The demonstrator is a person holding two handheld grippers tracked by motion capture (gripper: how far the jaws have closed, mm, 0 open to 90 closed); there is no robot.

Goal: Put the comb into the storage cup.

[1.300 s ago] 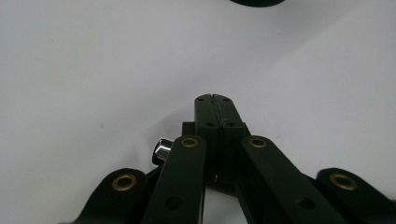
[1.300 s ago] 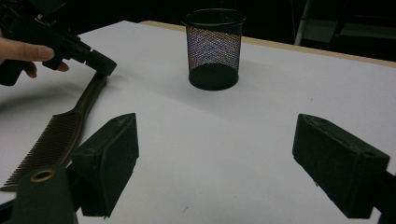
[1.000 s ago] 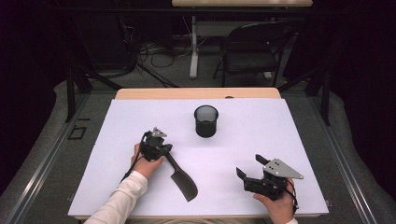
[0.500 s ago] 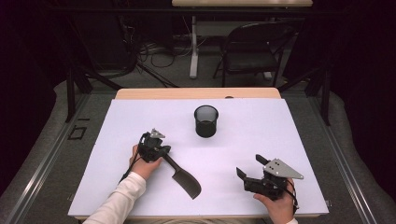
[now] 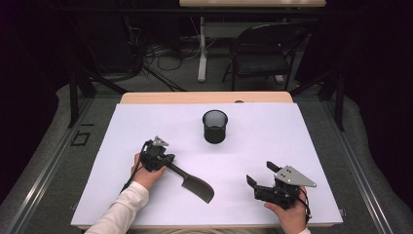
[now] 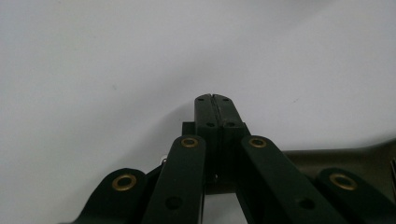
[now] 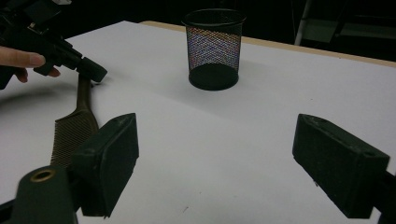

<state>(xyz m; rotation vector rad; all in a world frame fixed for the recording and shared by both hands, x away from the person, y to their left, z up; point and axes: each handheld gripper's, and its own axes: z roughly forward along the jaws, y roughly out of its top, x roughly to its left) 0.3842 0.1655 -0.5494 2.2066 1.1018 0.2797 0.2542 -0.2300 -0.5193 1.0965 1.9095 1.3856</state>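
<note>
A dark comb (image 5: 193, 182) lies flat on the white table (image 5: 253, 126), teeth end toward the near edge; it also appears in the right gripper view as the comb (image 7: 74, 126). My left gripper (image 5: 168, 161) is shut, pads pressed together with nothing seen between them. Its tip (image 7: 93, 70) rests at the comb's handle end, and in the left gripper view the handle (image 6: 327, 158) runs out to the right under the jaws (image 6: 215, 100). My right gripper (image 5: 260, 173) stands open near the front right edge, with bare table between its pads (image 7: 112, 154).
A black mesh cup (image 5: 215, 126) stands upright mid-table, beyond both grippers; it is the same cup (image 7: 214, 46) ahead of the right gripper. A folding chair (image 5: 265, 53) and cables sit on the floor behind the table.
The comb has swivelled, its toothed end swinging to the right. My left gripper has shifted slightly left at the handle end. The right gripper has stayed put.
</note>
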